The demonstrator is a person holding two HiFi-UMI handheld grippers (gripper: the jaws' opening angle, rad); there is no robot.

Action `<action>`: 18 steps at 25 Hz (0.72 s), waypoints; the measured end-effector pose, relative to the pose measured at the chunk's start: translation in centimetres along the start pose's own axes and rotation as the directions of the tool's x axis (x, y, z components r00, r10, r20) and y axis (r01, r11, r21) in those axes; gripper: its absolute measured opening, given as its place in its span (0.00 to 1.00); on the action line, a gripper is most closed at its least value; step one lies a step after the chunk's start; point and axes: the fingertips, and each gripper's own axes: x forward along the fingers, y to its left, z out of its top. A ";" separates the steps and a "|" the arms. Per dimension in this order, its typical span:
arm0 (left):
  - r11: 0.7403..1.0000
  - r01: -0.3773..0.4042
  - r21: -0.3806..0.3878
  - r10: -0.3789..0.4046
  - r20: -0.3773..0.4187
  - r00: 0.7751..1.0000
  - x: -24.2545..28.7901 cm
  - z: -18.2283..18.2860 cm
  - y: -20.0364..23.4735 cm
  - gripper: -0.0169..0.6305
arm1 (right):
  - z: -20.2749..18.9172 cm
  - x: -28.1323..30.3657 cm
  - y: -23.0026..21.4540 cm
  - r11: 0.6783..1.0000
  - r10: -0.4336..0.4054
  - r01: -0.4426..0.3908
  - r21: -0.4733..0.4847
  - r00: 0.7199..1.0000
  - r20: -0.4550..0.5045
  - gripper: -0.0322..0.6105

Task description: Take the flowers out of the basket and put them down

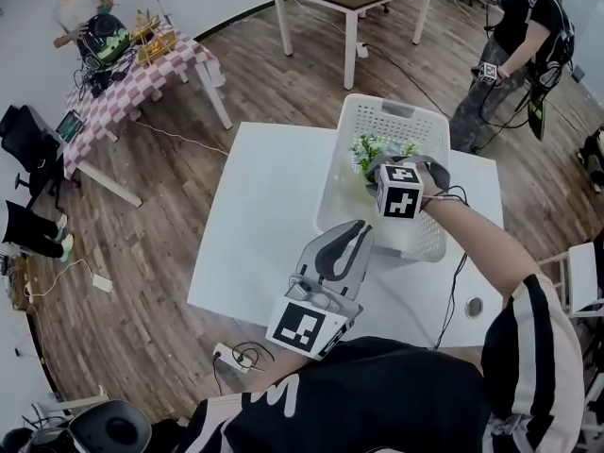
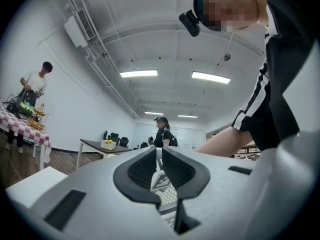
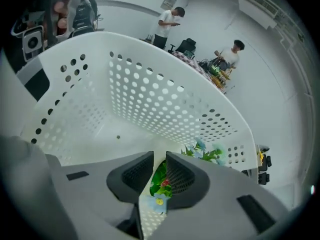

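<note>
1. The left gripper [image 1: 357, 226] sits nearest the operator, at the 6 o'clock rim of the basket [image 1: 396, 111]. Its jaws are together with nothing between them. It does not touch the basket, so the basket is probably unrestrained.

2. The right gripper [image 3: 160, 176] is inside the basket, and its jaws are clamped on the flowers [image 3: 161, 183]. What shows between the jaws is leaves and a small bloom, and no stem is visible there.
   - Risk: leaves may tear or slip during the lift, so the flowers could drop back in.
   - Risk: the rest of the flowers, at 2 o'clock of the jaws, lies close to the perforated wall. It may snag in the holes and drag the light basket across the table [image 1: 264, 215].

3. A person [image 1: 528, 36] stands at 1 o'clock, well apart from the table and likely clear of any set-down.
</note>
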 end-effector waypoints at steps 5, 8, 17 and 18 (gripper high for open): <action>1.000 -0.023 -0.006 0.023 0.005 1.000 -0.6 0.7 -0.2 0.08 | -0.4 0.4 1.7 0.997 0.061 -0.059 0.050 0.998 -0.025 0.18; 0.999 -0.032 -0.004 0.032 0.012 0.999 -0.4 1.0 -0.3 0.08 | -1.6 1.0 1.5 0.996 0.063 -0.058 0.068 0.995 -0.077 0.18; 0.998 -0.055 -0.016 0.055 0.010 0.998 -1.3 0.9 0.4 0.08 | -2.9 3.7 1.2 1.000 -0.006 0.008 0.014 0.986 -0.169 0.18; 0.998 -0.057 -0.018 0.058 0.011 0.998 -1.3 0.9 0.4 0.08 | -3.0 3.8 1.2 1.000 -0.007 0.009 0.012 0.985 -0.170 0.18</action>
